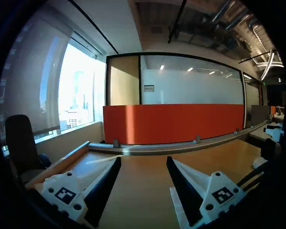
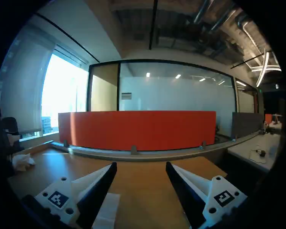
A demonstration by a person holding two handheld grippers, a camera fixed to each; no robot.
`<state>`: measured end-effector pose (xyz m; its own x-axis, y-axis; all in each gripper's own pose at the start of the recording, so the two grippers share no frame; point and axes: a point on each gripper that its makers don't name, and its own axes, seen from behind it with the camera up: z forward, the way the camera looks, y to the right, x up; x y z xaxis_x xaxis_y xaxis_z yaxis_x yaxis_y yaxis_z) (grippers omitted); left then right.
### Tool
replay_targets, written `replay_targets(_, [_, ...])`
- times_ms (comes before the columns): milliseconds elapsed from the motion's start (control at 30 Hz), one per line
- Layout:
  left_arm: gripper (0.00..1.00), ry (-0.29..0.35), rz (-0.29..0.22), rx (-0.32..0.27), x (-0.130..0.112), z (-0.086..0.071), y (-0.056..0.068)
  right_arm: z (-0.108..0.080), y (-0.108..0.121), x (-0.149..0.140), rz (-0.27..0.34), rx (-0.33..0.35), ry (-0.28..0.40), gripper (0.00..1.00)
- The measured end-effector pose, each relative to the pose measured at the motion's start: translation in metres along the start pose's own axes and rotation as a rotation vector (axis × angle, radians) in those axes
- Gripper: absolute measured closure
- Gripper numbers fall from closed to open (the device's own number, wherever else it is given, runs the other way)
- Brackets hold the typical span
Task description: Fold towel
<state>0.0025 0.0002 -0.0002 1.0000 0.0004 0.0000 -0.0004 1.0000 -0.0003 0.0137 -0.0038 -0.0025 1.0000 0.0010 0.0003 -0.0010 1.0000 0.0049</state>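
Observation:
My left gripper [image 1: 143,158] hovers low over a wooden desk [image 1: 143,183], open, with nothing between its fingers. A strip of white towel [image 1: 177,208] shows beside its right finger at the bottom edge. My right gripper [image 2: 141,164] is open too, held over the same desk [image 2: 147,191]. A flat edge of white towel [image 2: 106,212] lies under its left finger, mostly hidden. A dark and white object [image 1: 265,152] at the far right of the left gripper view may be the other gripper; I cannot tell.
An orange divider panel [image 1: 173,124] runs along the desk's far edge, with a glass wall behind it. A black office chair [image 1: 19,141] stands by the bright window. A crumpled white wad [image 2: 23,162] lies on the desk's left. A white neighbouring desk [image 2: 257,147] sits to the right.

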Motion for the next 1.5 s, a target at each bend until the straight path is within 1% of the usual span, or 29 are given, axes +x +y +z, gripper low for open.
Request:
replay_targets(167, [0.12,-0.002,0.005,-0.007,0.019,-0.001,0.002,-0.001,0.0,0.02,-0.004,0.002,0.006,0.01])
replay_targets(300, [0.12,-0.008,0.013,-0.015,0.029,0.001,0.002,-0.001,0.0,0.03,-0.017,0.003,0.008,0.01])
replay_targets(467, [0.12,-0.024,0.021,-0.033,0.033,0.001,0.005,-0.002,-0.003,0.034,-0.032,0.017,-0.01,0.01])
replay_targets(600, [0.12,-0.057,0.036,-0.07,0.031,0.001,0.012,-0.003,-0.008,0.035,-0.047,0.048,-0.039,0.01])
replay_targets(767, [0.12,-0.104,0.069,-0.137,0.026,0.0,0.024,-0.007,-0.02,0.03,-0.088,0.127,-0.09,0.01])
replay_targets(933, [0.12,-0.161,0.091,-0.211,0.015,-0.002,0.036,-0.012,-0.042,0.025,-0.121,0.239,-0.138,0.01])
replay_targets(1033, [0.12,-0.192,0.1,-0.245,0.007,-0.002,0.042,-0.014,-0.053,0.02,-0.141,0.296,-0.169,0.01])
replay_targets(1167, [0.12,-0.224,0.122,-0.282,-0.004,-0.001,0.048,-0.014,-0.064,0.011,-0.169,0.349,-0.211,0.01])
replay_targets(1367, [0.12,-0.267,0.17,-0.341,-0.021,-0.002,0.059,-0.02,-0.081,-0.008,-0.211,0.425,-0.278,0.01])
replay_targets(1500, [0.12,-0.297,0.181,-0.375,-0.034,-0.005,0.067,-0.023,-0.089,-0.022,-0.225,0.467,-0.325,0.01])
